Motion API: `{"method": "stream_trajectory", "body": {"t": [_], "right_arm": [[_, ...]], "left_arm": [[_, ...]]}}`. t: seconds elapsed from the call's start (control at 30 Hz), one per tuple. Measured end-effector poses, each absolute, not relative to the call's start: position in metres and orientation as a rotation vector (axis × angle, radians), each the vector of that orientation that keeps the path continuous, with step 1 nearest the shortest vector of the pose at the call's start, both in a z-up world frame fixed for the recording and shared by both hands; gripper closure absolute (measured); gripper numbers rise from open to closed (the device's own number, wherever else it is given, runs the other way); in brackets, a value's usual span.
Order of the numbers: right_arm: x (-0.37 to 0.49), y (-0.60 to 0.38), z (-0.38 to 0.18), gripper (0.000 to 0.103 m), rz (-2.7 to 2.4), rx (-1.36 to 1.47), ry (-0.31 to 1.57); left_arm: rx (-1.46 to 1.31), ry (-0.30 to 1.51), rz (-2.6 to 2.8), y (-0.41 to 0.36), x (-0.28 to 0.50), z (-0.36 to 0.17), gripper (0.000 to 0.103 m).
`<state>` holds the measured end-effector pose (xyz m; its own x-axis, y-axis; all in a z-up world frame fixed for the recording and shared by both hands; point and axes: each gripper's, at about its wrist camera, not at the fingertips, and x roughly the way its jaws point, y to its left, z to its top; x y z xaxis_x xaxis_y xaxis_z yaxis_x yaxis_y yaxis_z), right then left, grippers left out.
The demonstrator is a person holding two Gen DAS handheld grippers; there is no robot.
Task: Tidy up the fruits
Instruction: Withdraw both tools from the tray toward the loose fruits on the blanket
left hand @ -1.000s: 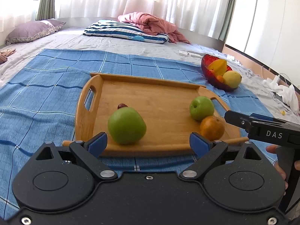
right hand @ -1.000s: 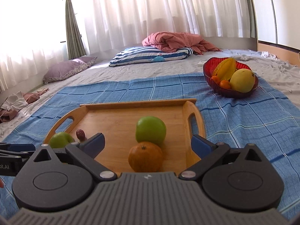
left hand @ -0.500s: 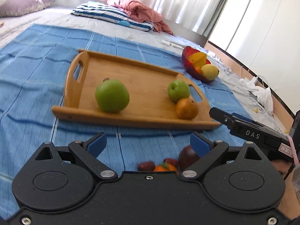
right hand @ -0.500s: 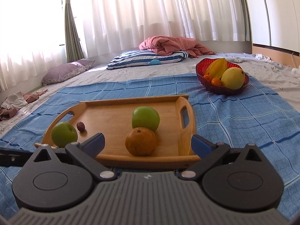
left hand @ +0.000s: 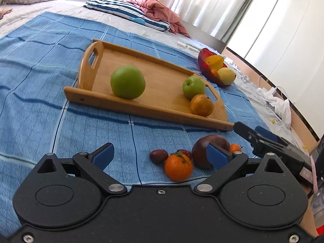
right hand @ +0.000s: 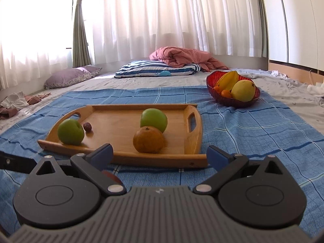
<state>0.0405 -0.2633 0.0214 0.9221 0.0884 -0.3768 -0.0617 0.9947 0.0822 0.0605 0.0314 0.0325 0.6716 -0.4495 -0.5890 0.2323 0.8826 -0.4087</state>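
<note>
A wooden tray [left hand: 162, 109] lies on the blue cloth and holds a large green apple [left hand: 127, 82], a smaller green apple [left hand: 193, 87] and an orange fruit [left hand: 201, 104]. The right wrist view shows the tray [right hand: 194, 158], both apples [right hand: 70, 131] [right hand: 154, 119], the orange fruit [right hand: 148, 139] and a small brown date [right hand: 87, 126]. Loose fruit lies in front of the tray: a tangerine [left hand: 178, 167], a dark red fruit [left hand: 202, 151] and a date [left hand: 159, 156]. My left gripper [left hand: 161, 156] is open just above and behind them. My right gripper [right hand: 160, 155] is open and empty.
A red glass bowl [right hand: 232, 101] with a starfruit, a yellow fruit and small oranges sits on the cloth to the tray's right. A striped pillow [right hand: 156, 70] and pink blanket [right hand: 182, 57] lie at the back. The right gripper's finger [left hand: 263, 139] reaches in beside the loose fruit.
Both grippers have pulled back from the tray. The left view has tilted down, bringing the loose fruit in front of the tray into sight between its fingers.
</note>
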Motion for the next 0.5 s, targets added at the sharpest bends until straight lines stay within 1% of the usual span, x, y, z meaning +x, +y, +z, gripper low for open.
{"method": "stream_trajectory", "body": {"t": [0.17,0.5], "right_arm": [[0.031,-0.265,0.016,0.0,0.062,0.066,0.39],[0.017,-0.269,0.007,0.0,0.068,0.071,0.38]], "left_arm": [[-0.335,0.742,-0.384,0.033,0.056,0.027,0.005],[-0.183,0.594,-0.304,0.012,0.028,0.03,0.005]]}}
